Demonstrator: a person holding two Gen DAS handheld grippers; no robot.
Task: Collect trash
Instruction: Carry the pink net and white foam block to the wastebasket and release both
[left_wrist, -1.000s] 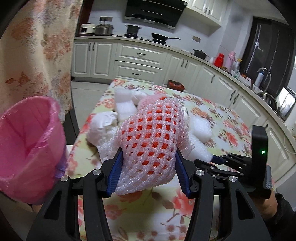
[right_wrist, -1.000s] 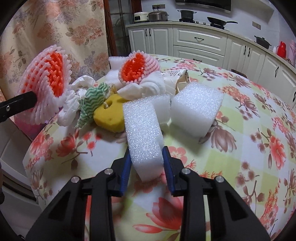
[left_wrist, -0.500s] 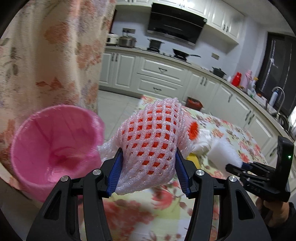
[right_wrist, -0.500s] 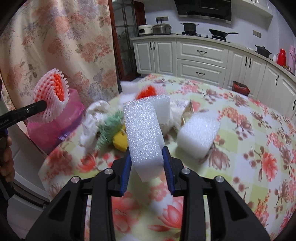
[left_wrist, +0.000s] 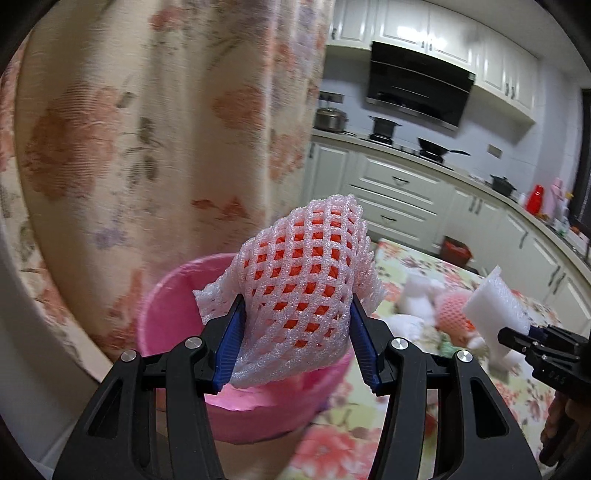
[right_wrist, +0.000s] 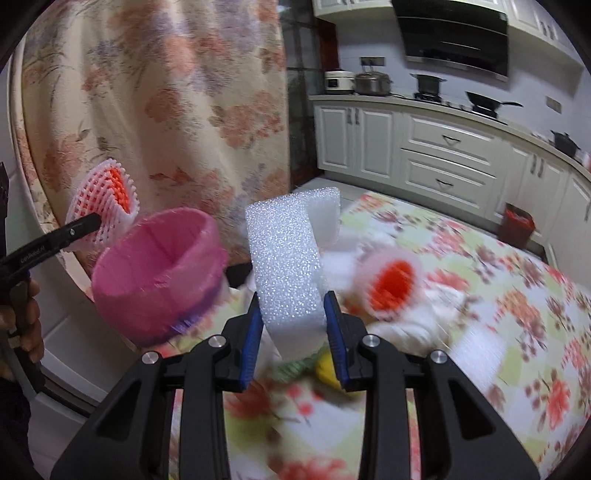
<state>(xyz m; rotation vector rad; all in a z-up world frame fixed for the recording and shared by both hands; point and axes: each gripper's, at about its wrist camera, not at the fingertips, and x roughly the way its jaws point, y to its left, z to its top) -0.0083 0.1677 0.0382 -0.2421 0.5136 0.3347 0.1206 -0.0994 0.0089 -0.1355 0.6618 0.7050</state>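
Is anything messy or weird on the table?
Yes. A jumble of trash sits on the flowered table: a pink foam net with an orange inside, white foam bits and something yellow. The picture is blurry, so nothing looks spilled or broken for certain.

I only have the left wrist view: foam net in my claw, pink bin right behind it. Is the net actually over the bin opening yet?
Observer: From the right wrist view, the foam net in the left claw sits beside the pink bin, at its far-left rim, not over the opening.
Operator: What is the right claw carrying? I only see a white edge.
Observer: The right claw is shut on a white foam block, held upright.
Operator: Anything left on the table?
Observer: Yes, another foam net with an orange inside lies on the floral tablecloth, with blurred white scraps around it.
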